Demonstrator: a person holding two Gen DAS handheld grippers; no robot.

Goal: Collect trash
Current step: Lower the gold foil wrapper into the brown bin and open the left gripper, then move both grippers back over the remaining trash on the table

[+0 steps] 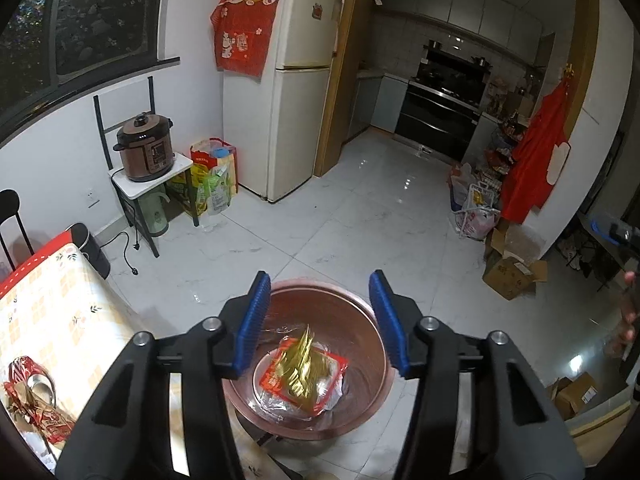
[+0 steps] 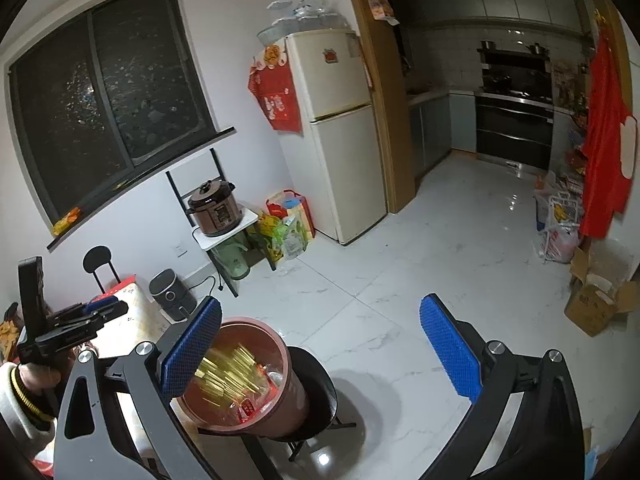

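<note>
Crinkled gold wrapper [image 1: 302, 364] inside round, smooth brown bin [image 1: 372, 392].

You face a white-walled room with a glossy marble-tile floor [image 1: 352, 224]. A dark window [image 2: 108, 108] sits at your left, a cream fridge [image 1: 296, 80] stands by the wooden doorframe, and a brown cooker [image 1: 146, 148] rests on a small stand. Beyond the door, the kitchen holds a black oven [image 1: 444, 108]. Cardboard boxes [image 1: 512, 272] lie at your right.

Bin [image 1: 320, 360] on a stool [image 2: 320, 380] just right of the counter [image 1: 52, 312], wrappers [image 1: 304, 376] inside it; cooker [image 1: 146, 148] on a stand behind, fridge [image 1: 296, 88] right of that.
</note>
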